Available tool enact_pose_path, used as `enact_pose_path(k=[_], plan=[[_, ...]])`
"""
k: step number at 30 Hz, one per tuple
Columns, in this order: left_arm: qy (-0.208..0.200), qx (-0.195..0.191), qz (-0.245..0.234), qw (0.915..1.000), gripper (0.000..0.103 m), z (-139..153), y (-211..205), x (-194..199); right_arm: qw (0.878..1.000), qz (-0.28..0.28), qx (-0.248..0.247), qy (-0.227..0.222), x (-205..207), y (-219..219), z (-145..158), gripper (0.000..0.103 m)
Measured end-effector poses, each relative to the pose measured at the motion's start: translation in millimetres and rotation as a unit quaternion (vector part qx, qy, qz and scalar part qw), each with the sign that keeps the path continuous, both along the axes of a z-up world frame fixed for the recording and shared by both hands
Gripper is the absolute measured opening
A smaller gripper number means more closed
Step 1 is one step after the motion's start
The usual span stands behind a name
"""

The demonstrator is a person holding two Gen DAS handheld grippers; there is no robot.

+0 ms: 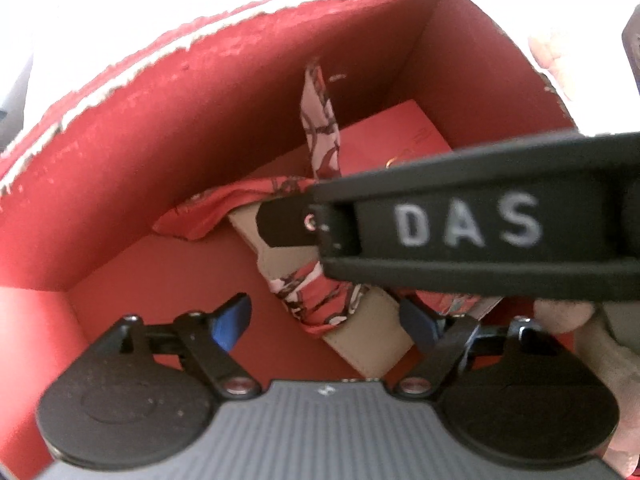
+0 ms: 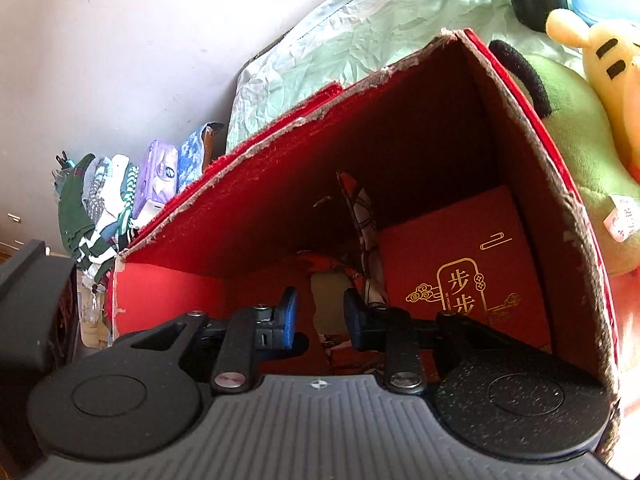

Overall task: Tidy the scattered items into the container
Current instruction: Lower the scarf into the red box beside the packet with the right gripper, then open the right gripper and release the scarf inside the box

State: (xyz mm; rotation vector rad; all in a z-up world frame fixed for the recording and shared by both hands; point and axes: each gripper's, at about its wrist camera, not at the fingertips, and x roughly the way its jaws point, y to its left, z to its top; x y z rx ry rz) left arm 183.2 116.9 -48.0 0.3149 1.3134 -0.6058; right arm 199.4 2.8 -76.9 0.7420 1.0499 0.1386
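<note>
Both grippers reach down into the red box (image 1: 120, 152), whose torn cardboard rim shows white along its upper edge. On the box floor, roughly at its middle, lies a patterned red and pink scarf (image 1: 320, 296) draped over a flat beige pouch (image 1: 372, 332); one tail of the scarf stands up against the far wall. A flat red card with gold lettering (image 2: 460, 264) lies in the far right corner.

Left gripper (image 1: 324, 320): jaws spread wide above the scarf and pouch, their blue pads clear of both and holding nothing.

Right gripper (image 2: 320, 316): jaws narrow, with a gap visible between the pads. Scarf and pouch lie in line with that gap, but whether the pads touch either cannot be told. From the left wrist view this gripper crosses above the scarf.

Handling, as a judgement: the scarf looks light, limp and probably slippery, so a pinch on a bunched fold should hold better than one on a single layer. The pouch appears stiffer and flat, best taken by an edge. Neither looks fragile. To the right, outside the box, sit plush toys (image 2: 592, 92).
</note>
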Motion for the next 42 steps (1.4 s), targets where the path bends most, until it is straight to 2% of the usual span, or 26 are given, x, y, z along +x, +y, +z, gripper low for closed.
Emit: enact_pose_path(k=[4,18,24,32,37,42], plan=[[-0.030,0.018,-0.020,0.9992,0.082,4.9,-11.5,-9.0,1.000,-0.003,-0.006,0.003,1.4,0.8,-0.6,0.027],[-0.023,0.008,-0.002,0.9997,0.084,10.5,-22.1,-10.4,1.000,-0.004,-0.005,-0.004,-2.5,0.2,2.3,0.028],[-0.038,0.007,0.012,0.9992,0.087,16.3,-27.3,-14.6,0.999,-0.009,0.008,-0.038,-9.5,-3.5,3.1,0.028],[-0.052,0.017,0.024,0.9983,0.087,20.8,-38.1,-19.0,0.998,-0.014,0.011,-0.052,-11.5,-5.7,3.0,0.029],[-0.088,0.024,0.040,0.9950,0.087,28.7,-44.0,-27.5,0.999,-0.014,0.005,-0.047,-7.2,-1.4,3.8,0.030],[-0.118,0.032,0.054,0.9911,0.087,34.8,-51.7,-35.5,0.998,-0.018,0.007,-0.066,-11.0,-3.1,5.6,0.030]])
